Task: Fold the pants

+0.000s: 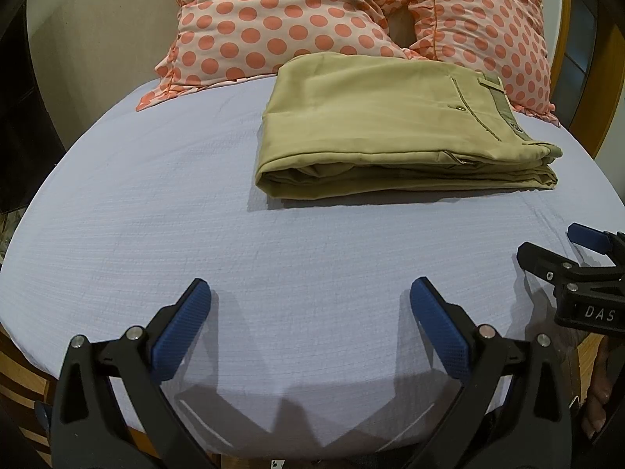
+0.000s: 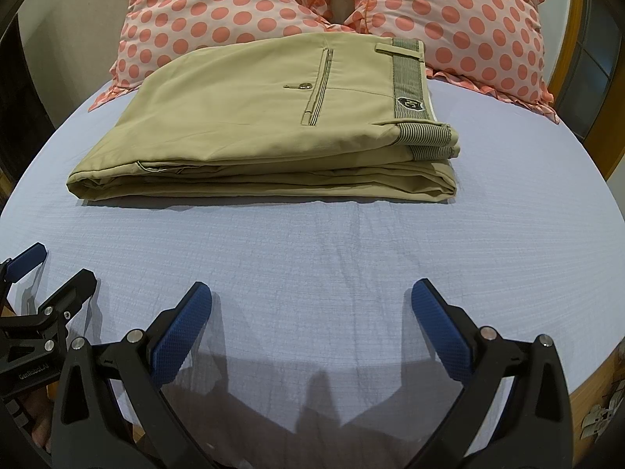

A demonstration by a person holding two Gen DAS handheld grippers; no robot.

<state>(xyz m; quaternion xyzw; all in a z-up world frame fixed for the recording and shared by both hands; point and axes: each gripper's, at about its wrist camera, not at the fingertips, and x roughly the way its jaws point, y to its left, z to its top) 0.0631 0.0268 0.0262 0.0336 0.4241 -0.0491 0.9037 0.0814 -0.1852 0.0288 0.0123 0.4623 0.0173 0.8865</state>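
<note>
Khaki pants (image 1: 375,125) lie folded in a flat rectangular stack on the pale blue bed sheet (image 1: 195,215), waistband to the right. They also show in the right wrist view (image 2: 254,117), with the back pocket and striped waistband up. My left gripper (image 1: 310,297) is open and empty, low over the sheet near the bed's front edge, well short of the pants. My right gripper (image 2: 311,299) is open and empty, also short of the pants. Each gripper shows at the edge of the other's view: the right gripper (image 1: 547,246) and the left gripper (image 2: 64,265).
Two polka-dot pillows, one on the left (image 1: 273,19) and one on the right (image 1: 488,27), lean at the head of the bed behind the pants. A wooden bed frame (image 2: 574,58) rises at the right. The sheet (image 2: 312,242) stretches between the grippers and the pants.
</note>
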